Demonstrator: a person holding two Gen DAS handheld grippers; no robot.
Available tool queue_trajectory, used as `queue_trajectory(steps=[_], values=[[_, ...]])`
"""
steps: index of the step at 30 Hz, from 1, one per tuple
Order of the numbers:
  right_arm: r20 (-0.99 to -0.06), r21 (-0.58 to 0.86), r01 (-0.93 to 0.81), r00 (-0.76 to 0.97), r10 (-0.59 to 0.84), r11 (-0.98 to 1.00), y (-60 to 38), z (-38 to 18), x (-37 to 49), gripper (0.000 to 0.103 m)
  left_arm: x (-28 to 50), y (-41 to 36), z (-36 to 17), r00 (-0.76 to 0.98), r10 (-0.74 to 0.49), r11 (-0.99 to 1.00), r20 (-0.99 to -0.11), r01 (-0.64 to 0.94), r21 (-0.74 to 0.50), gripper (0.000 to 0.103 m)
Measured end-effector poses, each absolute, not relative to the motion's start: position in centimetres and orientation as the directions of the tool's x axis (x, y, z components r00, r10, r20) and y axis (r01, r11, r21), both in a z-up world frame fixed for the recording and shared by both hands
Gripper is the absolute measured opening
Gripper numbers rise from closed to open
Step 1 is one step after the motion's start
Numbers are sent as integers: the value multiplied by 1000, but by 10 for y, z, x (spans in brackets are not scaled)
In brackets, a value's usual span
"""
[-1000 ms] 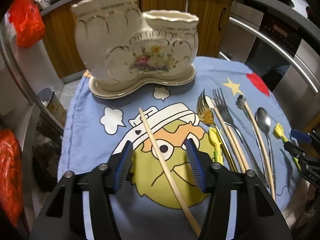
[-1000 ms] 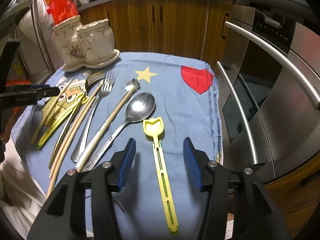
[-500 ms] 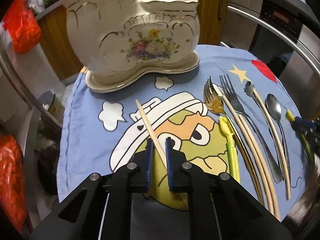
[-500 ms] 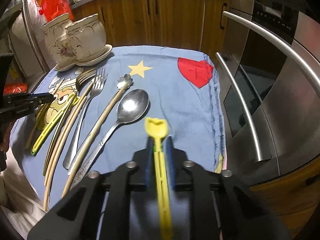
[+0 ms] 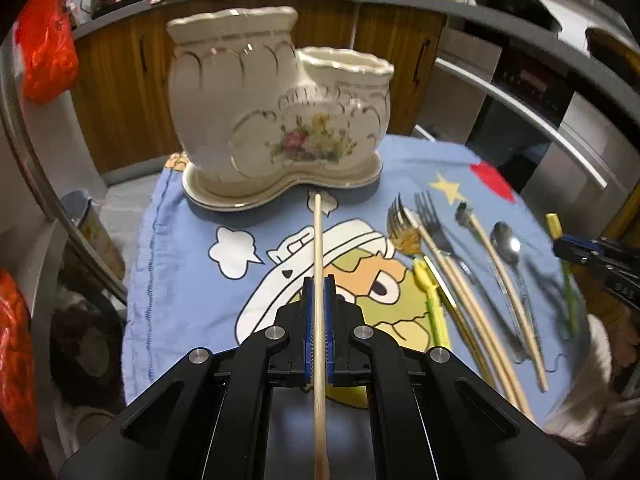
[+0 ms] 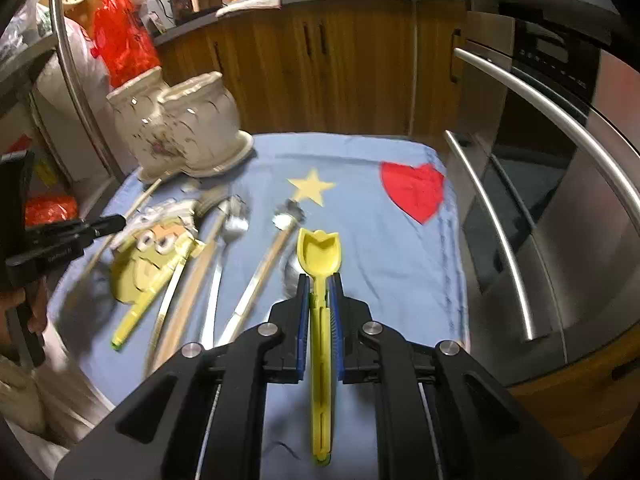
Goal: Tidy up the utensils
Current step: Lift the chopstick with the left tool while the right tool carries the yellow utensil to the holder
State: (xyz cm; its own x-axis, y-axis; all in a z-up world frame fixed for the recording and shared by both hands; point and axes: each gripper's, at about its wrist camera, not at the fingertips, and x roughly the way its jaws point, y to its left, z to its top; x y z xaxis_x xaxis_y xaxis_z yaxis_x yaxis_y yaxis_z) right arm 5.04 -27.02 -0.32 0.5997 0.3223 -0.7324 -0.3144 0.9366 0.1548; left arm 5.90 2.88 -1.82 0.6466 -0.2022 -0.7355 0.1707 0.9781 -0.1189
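Utensils come first, and I hold two of them now. My left gripper (image 5: pixel 318 308) has just closed its fingers (image 5: pixel 307 312) tight on a wooden chopstick (image 5: pixel 318 248). My right gripper (image 6: pixel 319 300) is clamped on a yellow scoop (image 6: pixel 319 256), gripping its handle just below the bowl. Both sticks point straight ahead, away from me.

Next to them, the other pieces lie in a row on the blue cloth (image 5: pixel 184 264) over the surface: a gold fork (image 5: pixel 402 232), a dark fork (image 5: pixel 430 216), a spoon (image 5: pixel 505 240) and more. That side is blurry, so I may be missing one.

Farther off stands the white holder (image 5: pixel 276 120) with two open cups, on its own saucer.

I think the job now is to carry each stick over and drop it in. I should lift both high enough to clear the rim, tip them upright, and go one hand at a time so they do not bump. I should let go only when the end is inside a cup.
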Motion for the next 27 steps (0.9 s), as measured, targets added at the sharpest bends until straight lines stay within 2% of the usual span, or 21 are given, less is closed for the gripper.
queue_trajectory(steps=[5,11,17,23,27], values=[[-701,200,-356,599,387,913,-249,16,65,10,47,43,7,699,-229,973,-677,178,-145,5],[-614,243,-436,622,485,867,-212,57,95,10,56,62,61,772,-293,956,-565,221,-194,5],[-521,284,-492,641,563,823,-175,94,141,10,87,70,123,862,-276,961,-425,242,-134,5],[-471,281,-473,691,549,835,-151,112,184,9,134,86,153,896,-276,959,-348,231,-166,5],[-432,313,-444,721,542,840,-150,119,202,9,159,100,163,910,-292,945,-295,227,-235,5]])
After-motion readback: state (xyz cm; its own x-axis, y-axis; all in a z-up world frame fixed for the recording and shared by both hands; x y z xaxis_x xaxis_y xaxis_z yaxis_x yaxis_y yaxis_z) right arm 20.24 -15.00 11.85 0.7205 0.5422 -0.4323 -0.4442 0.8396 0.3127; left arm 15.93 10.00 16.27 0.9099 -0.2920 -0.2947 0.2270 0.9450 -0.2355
